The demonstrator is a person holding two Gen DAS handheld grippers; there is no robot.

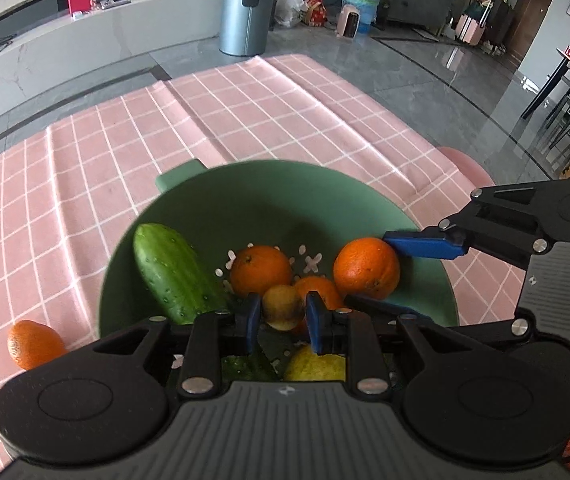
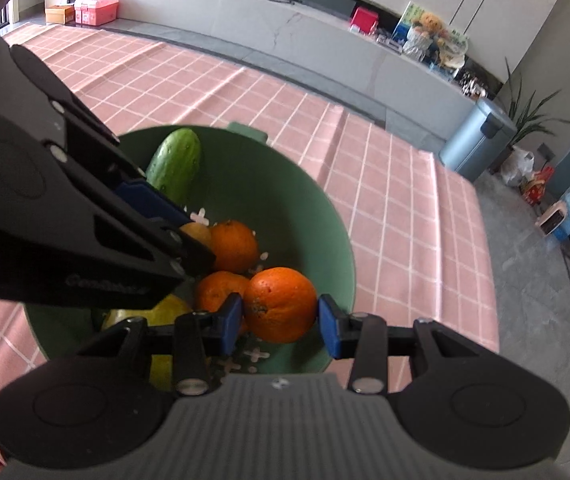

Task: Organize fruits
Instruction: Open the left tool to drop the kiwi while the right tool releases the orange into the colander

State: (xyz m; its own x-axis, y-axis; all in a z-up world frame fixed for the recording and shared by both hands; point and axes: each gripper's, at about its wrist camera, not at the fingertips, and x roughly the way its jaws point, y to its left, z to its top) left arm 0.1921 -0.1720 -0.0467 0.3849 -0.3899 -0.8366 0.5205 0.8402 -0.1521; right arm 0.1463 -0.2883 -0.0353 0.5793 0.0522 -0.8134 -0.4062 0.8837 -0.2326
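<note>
A green colander bowl [image 1: 245, 200] on the pink checked cloth holds a cucumber [image 1: 173, 272], oranges [image 1: 261, 270], a small yellow-brown fruit [image 1: 283, 306] and a yellow fruit [image 1: 315, 366]. My left gripper [image 1: 283, 322] reaches into the bowl with its blue pads on either side of the small yellow-brown fruit. My right gripper [image 2: 281, 324] holds a large orange [image 2: 279, 304] between its pads over the bowl's [image 2: 337, 248] right side; that orange also shows in the left wrist view [image 1: 367, 268]. One more orange [image 1: 33, 344] lies on the cloth left of the bowl.
The cloth-covered table [image 1: 245, 112] stretches beyond the bowl. A grey bin [image 1: 247, 16] and a water jug [image 1: 361, 4] stand on the floor past the table's far edge. A pink chair back [image 1: 469, 168] sits at the right edge.
</note>
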